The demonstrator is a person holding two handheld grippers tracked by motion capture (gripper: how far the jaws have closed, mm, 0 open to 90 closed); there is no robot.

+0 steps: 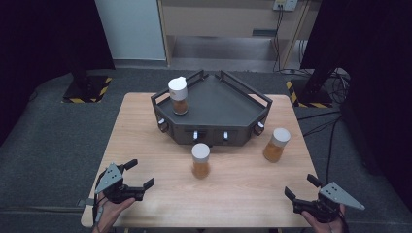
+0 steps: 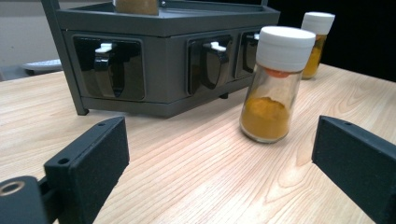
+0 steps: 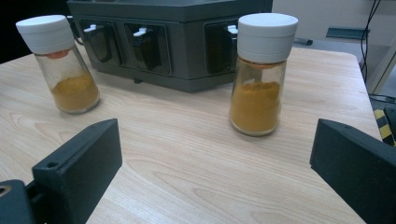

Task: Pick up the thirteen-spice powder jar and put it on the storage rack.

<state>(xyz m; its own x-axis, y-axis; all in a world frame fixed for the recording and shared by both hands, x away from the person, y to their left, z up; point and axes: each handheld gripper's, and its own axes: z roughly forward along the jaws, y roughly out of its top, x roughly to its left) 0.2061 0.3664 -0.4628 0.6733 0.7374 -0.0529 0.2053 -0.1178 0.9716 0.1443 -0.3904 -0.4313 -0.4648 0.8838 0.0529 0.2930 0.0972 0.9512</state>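
Orange spice jars (image 1: 200, 160) — three — one rack (image 1: 218, 104).

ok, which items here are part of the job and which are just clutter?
In play:
centre jar
right jar
jar on rack
grey rack
left gripper
right gripper

Lying about:
floor cables
hazard-striped stand base

Striped floor markers (image 1: 90, 92), wall socket (image 1: 284, 4), cables (image 1: 335, 80).

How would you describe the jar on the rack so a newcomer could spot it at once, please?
Find the dark rack at the table's far middle. One jar of orange powder with a white cap stands on its left side; the other two jars stand on the table.
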